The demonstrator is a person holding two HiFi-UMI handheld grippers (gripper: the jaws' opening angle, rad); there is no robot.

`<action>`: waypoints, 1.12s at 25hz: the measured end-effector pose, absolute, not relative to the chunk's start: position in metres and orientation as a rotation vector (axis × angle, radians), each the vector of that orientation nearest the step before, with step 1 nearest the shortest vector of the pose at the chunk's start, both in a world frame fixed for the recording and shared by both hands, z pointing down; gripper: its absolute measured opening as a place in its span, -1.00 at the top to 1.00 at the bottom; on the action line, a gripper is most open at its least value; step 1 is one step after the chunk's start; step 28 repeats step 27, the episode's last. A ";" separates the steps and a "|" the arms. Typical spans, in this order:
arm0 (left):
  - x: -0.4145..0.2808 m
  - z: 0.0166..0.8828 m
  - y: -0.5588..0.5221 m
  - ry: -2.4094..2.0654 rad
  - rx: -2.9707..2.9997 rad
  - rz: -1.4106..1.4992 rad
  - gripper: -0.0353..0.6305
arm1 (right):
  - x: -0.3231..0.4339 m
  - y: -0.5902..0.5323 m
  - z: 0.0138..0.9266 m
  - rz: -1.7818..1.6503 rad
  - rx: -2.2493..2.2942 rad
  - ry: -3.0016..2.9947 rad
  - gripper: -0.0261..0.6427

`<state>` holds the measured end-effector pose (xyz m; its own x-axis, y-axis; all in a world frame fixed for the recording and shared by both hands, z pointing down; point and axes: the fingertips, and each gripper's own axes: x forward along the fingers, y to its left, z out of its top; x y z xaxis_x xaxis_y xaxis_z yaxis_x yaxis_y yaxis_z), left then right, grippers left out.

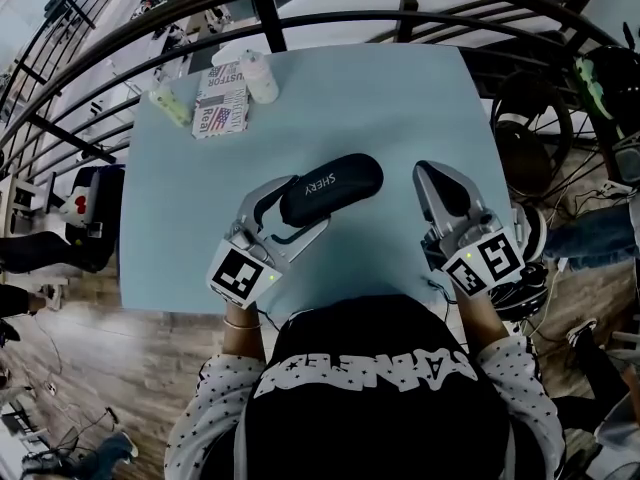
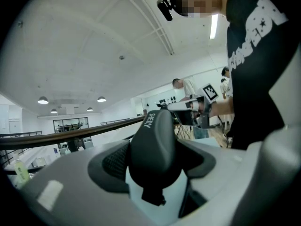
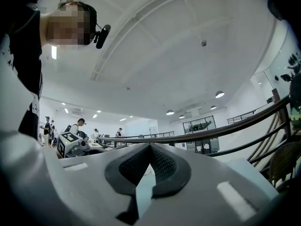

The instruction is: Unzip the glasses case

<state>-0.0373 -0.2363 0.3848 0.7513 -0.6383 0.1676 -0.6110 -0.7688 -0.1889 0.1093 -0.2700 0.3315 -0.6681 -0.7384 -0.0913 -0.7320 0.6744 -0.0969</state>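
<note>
A black glasses case (image 1: 335, 188) with white lettering lies slantwise on the light blue table (image 1: 400, 98). My left gripper (image 1: 303, 206) straddles the case's near left end, its jaws closed against it from both sides. In the left gripper view the case (image 2: 155, 145) fills the gap between the pads, and a small black tab (image 2: 153, 197) hangs from its near end. My right gripper (image 1: 429, 171) rests on the table to the right of the case, apart from it. Its pads meet at the tips (image 3: 150, 147) with nothing between them.
At the table's far left stand a white bottle (image 1: 262, 76), a printed box (image 1: 220, 100) and a pale green tube (image 1: 170, 106). A dark curved railing (image 1: 400, 8) runs behind the table. Gear and cables lie on the floor at the right (image 1: 530, 133).
</note>
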 end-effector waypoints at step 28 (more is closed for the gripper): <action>-0.033 0.383 -0.234 0.988 -2.815 -0.357 0.89 | 0.109 -0.269 0.331 -0.064 -1.208 2.775 0.91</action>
